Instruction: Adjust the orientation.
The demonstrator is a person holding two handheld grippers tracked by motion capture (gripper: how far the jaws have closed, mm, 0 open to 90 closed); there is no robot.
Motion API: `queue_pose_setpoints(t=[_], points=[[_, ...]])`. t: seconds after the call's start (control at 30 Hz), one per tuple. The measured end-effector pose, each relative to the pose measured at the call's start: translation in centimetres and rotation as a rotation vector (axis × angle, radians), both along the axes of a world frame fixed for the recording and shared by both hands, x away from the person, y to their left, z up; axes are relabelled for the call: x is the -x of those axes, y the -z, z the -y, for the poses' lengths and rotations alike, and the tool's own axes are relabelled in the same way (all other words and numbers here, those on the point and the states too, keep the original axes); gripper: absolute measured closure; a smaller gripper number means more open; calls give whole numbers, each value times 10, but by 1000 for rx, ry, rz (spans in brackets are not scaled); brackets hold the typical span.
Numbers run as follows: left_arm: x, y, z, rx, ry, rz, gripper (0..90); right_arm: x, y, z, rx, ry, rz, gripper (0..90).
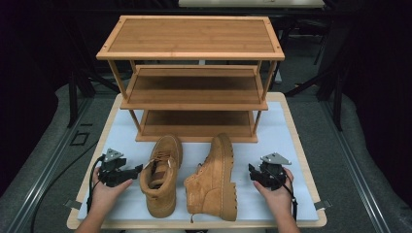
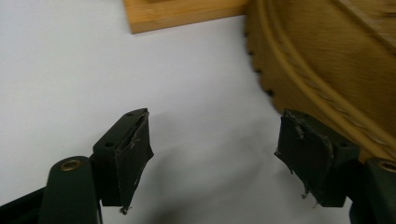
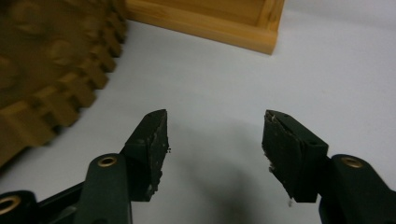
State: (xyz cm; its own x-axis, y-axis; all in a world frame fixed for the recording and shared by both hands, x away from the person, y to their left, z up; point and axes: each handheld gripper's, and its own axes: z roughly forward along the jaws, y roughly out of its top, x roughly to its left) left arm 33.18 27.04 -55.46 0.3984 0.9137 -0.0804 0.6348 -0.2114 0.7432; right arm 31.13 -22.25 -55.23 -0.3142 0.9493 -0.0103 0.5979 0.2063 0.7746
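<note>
Two tan suede boots [image 1: 189, 177], lug-soled.

1. I see both forearms bare, no sleeves; left hand [image 1: 104, 191], right hand [image 1: 277, 194].
2. Left gripper [image 1: 137, 169]: black body, grey three-cornered plate on top, black cable trailing.
3. Right gripper [image 1: 251, 171]: same black build, grey plate, black cable.
4. My gripper views: black jaws, pads [image 2: 135, 154] scuffed and frayed at the edges, brass-coloured rivets [image 3: 107, 161] at the pivots.
</note>
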Motion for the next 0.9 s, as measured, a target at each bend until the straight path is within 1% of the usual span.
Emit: queue_pose_setpoints(t=[0.03,0.07,0.1,0.13,0.2,0.27,0.3,0.37,0.47,0.57,0.6,0.63,0.67,0.7,0.73,0.77,0.8,0.83,0.9], points=[[3,-1,1,0,14,-7,259,4,-1,-3,35,33,40,404],[5,-2,2,2,15,-10,259,7,-1,-4,41,5,59,404],[7,-2,3,0,18,-11,259,9,-2,-4,47,-1,65,404],[9,-3,3,3,26,-20,258,11,-2,-3,57,-2,70,404],[11,-3,2,30,24,-32,256,13,-1,-2,56,2,78,405],[11,-3,0,54,16,-50,246,11,0,0,41,3,62,413],[11,-3,-2,58,7,-53,231,11,0,0,33,17,41,414],[11,-3,-4,53,-10,-54,215,10,1,2,16,17,24,441],[12,-7,-7,50,-31,-55,211,11,0,4,1,23,15,450],[13,-11,-6,53,-23,-62,213,10,0,7,-17,32,6,453],[16,-16,-5,39,-19,-58,213,10,0,7,-20,36,4,453],[17,-18,-4,41,-12,-59,212,10,0,8,-28,34,0,457],[18,-20,-3,59,-3,-58,212,10,0,8,-33,34,-4,463],[19,-22,-3,66,6,-60,212,10,0,9,-35,35,-7,466],[20,-25,-2,89,10,-60,209,10,0,9,-42,33,-3,473],[21,-27,-2,97,20,-64,191,10,0,9,-55,29,-2,473],[22,-31,-2,113,27,-64,164,10,-1,10,-60,29,1,473],[23,-34,-1,119,28,-68,158,11,-2,9,-66,33,9,472],[26,-42,-2,143,38,-67,156,11,-3,10,-73,27,10,465]])
